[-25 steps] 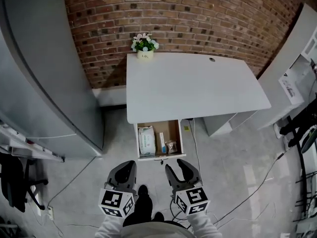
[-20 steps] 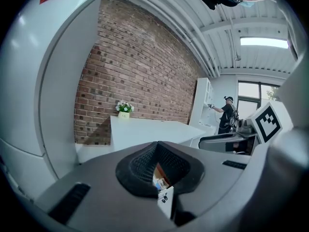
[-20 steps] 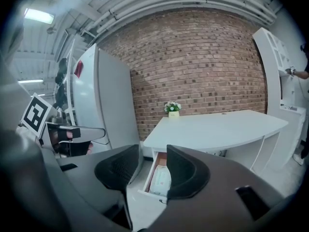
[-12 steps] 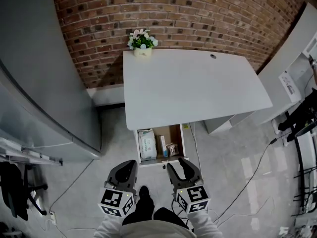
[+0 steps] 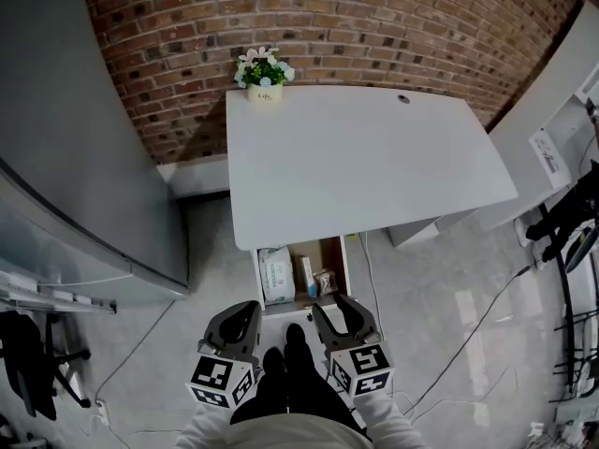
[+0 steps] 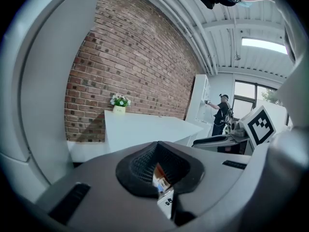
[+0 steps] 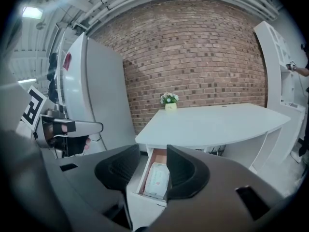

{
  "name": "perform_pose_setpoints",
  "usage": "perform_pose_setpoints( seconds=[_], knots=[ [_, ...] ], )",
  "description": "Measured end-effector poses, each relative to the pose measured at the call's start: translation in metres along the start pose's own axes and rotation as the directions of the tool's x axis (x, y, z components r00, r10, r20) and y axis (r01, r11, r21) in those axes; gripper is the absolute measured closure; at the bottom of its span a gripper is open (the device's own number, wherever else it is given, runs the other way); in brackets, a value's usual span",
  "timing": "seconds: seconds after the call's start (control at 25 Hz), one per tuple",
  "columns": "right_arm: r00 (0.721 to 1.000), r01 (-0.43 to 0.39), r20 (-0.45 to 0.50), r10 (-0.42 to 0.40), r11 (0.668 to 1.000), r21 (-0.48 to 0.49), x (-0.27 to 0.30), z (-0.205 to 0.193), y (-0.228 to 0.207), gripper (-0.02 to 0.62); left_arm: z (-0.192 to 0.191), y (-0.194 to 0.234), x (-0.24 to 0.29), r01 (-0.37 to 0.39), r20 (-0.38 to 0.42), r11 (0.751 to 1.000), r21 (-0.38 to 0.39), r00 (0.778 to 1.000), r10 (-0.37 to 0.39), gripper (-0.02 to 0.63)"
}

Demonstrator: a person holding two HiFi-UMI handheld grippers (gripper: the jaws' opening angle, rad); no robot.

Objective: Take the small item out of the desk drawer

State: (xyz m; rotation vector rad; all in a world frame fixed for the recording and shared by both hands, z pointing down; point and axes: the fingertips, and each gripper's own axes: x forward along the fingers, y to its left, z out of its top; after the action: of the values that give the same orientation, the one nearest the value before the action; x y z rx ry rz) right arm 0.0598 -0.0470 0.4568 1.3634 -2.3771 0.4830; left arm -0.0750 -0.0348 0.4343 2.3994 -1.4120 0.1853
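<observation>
The white desk (image 5: 365,162) has its drawer (image 5: 344,271) pulled out below the front edge. Inside lie a white wipes pack (image 5: 277,274), a slim box (image 5: 306,273) and a small brownish item (image 5: 325,281) at the right. My left gripper (image 5: 245,309) hangs just short of the drawer front, jaws shut and empty; in its own view the left gripper (image 6: 159,166) shows only a sliver between the pads. My right gripper (image 5: 332,305) is open and empty at the drawer's front right. The right gripper view frames the drawer (image 7: 145,197) and wipes pack (image 7: 157,179) between the right gripper (image 7: 152,161) jaws.
A flower pot (image 5: 263,71) stands at the desk's back edge by the brick wall. A tall grey cabinet (image 5: 84,157) rises on the left, a white shelf unit (image 5: 562,129) on the right. Cables (image 5: 468,344) trail over the floor. A person (image 6: 221,112) stands far off.
I have stepped nearer the desk: both grippers now sit close to the drawer front, and a foot has come forward between them. Jaw states are unchanged.
</observation>
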Motion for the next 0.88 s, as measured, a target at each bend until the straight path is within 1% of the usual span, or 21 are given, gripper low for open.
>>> perform_pose_setpoints(
  seconds=[0.24, 0.4, 0.56, 0.76, 0.88],
  knots=[
    [0.999, -0.025, -0.045, 0.026, 0.999, 0.022, 0.033, -0.008, -0.017, 0.405, -0.004, 0.013, 0.023, -0.026, -0.042, 1.000, -0.002, 0.999, 0.026, 0.588],
    [0.994, -0.046, -0.098, 0.048, 0.999, 0.026, 0.058, -0.020, -0.030, 0.405, -0.003, 0.022, 0.041, -0.048, -0.054, 0.999, -0.009, 0.997, 0.048, 0.588],
    [0.986, -0.067, -0.150, 0.072, 0.997, 0.037, 0.087, -0.031, -0.040, 0.405, -0.006, 0.032, 0.057, -0.069, -0.072, 0.997, -0.027, 0.995, 0.067, 0.588],
    [0.973, -0.058, -0.221, 0.062, 0.998, 0.025, 0.115, -0.053, -0.057, 0.405, -0.015, 0.039, 0.072, -0.087, -0.097, 0.995, -0.048, 0.992, 0.082, 0.588],
    [0.962, -0.068, -0.264, 0.074, 0.997, 0.032, 0.131, -0.067, -0.066, 0.405, -0.023, 0.041, 0.081, -0.092, -0.113, 0.994, -0.059, 0.990, 0.085, 0.588]
  ],
)
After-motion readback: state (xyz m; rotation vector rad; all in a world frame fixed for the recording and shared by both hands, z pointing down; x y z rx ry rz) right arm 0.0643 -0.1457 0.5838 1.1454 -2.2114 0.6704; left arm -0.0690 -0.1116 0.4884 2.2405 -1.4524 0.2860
